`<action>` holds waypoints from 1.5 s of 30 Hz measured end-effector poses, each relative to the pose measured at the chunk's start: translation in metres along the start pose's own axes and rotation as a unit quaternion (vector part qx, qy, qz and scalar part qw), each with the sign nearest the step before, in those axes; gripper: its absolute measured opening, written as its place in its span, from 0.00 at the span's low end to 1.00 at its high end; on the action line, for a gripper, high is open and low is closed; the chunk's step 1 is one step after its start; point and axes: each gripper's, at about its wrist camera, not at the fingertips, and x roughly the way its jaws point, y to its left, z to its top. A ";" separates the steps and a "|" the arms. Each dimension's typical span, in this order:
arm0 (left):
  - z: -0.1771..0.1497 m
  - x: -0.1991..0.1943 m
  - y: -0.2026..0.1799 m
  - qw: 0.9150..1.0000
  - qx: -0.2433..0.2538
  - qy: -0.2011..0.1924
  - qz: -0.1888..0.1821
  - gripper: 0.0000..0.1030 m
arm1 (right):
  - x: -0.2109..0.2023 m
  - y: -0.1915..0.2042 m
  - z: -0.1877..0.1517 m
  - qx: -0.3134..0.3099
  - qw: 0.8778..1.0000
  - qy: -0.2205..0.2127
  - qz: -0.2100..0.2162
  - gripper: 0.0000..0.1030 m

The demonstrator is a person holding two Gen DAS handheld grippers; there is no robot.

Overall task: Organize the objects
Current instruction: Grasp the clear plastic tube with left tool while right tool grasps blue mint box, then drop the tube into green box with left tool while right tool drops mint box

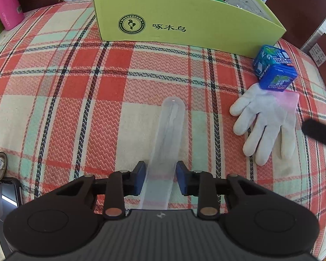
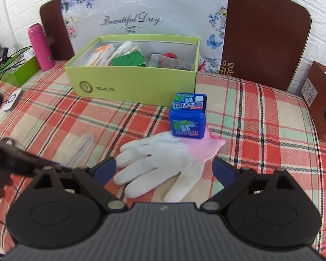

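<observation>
A: Surface?
B: Plaid-cloth worktop (image 1: 76, 100), white brick wall behind. Landmark: white glove (image 2: 163, 163).
A: Tools?
B: Right tool (image 2: 164, 170) open, fingers either side of the glove. Left tool (image 1: 160, 179) closed on clear tube (image 1: 166, 143), left of the glove.
A: Farther?
B: Blue mint box (image 2: 188, 116) on the glove's cuff; green box (image 2: 132, 82) beyond it, pink bottle (image 2: 40, 46) beyond-left.

The left wrist camera sits low over the plaid tablecloth (image 1: 76, 100), looking forward at the near wall of the green box (image 1: 184, 21). The right wrist camera rides higher and farther back, seeing into the box (image 2: 137, 80). Both views share the white glove (image 1: 265, 121) (image 2: 163, 163) and blue mint box (image 1: 273, 67) (image 2: 188, 117).
</observation>
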 end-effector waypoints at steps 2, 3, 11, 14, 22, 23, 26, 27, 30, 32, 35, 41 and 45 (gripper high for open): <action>0.000 0.000 0.001 1.000 -0.003 -0.001 -0.003 0.32 | 0.011 -0.004 0.010 0.008 1.000 0.000 -0.009 0.93; 0.000 0.000 0.002 1.000 -0.005 -0.001 -0.005 0.32 | 0.016 -0.006 0.015 0.009 1.000 -0.001 -0.014 0.92; 0.002 0.001 0.001 1.000 0.001 -0.006 -0.001 0.32 | 0.055 -0.014 0.052 -0.006 0.999 -0.003 -0.042 0.86; 0.004 0.002 0.000 1.000 0.007 -0.005 0.003 0.32 | 0.068 -0.016 0.060 -0.005 0.999 0.001 -0.047 0.84; 0.014 0.007 -0.001 1.000 0.007 -0.003 0.003 0.32 | 0.099 -0.020 0.067 -0.009 0.998 0.017 -0.061 0.56; 0.014 0.008 -0.002 1.000 0.007 -0.003 0.004 0.32 | 0.100 -0.021 0.066 -0.006 0.998 0.018 -0.062 0.56; 0.017 0.010 -0.003 1.000 0.010 0.000 0.009 0.32 | 0.099 -0.018 0.063 -0.018 0.998 0.012 -0.062 0.56; 0.018 0.010 -0.003 1.000 0.011 0.001 0.010 0.32 | 0.098 -0.017 0.062 -0.024 0.998 0.011 -0.061 0.55; 0.019 0.010 -0.001 1.000 0.005 -0.001 0.010 0.32 | 0.090 -0.015 0.058 -0.021 0.998 0.006 -0.057 0.55; 0.018 0.010 0.000 1.000 -0.001 -0.004 0.007 0.32 | 0.080 -0.013 0.055 -0.018 0.999 0.001 -0.051 0.55; 0.018 0.010 0.001 1.000 -0.001 -0.005 0.007 0.32 | 0.061 -0.007 0.045 -0.030 0.999 -0.006 -0.040 0.55; 0.015 0.007 0.005 1.000 -0.014 -0.005 0.004 0.32 | 0.031 0.006 0.017 -0.045 0.999 0.000 -0.027 0.55; 0.013 0.002 0.010 0.999 -0.036 0.000 0.000 0.30 | 0.019 0.013 0.000 -0.041 0.999 0.013 -0.021 0.55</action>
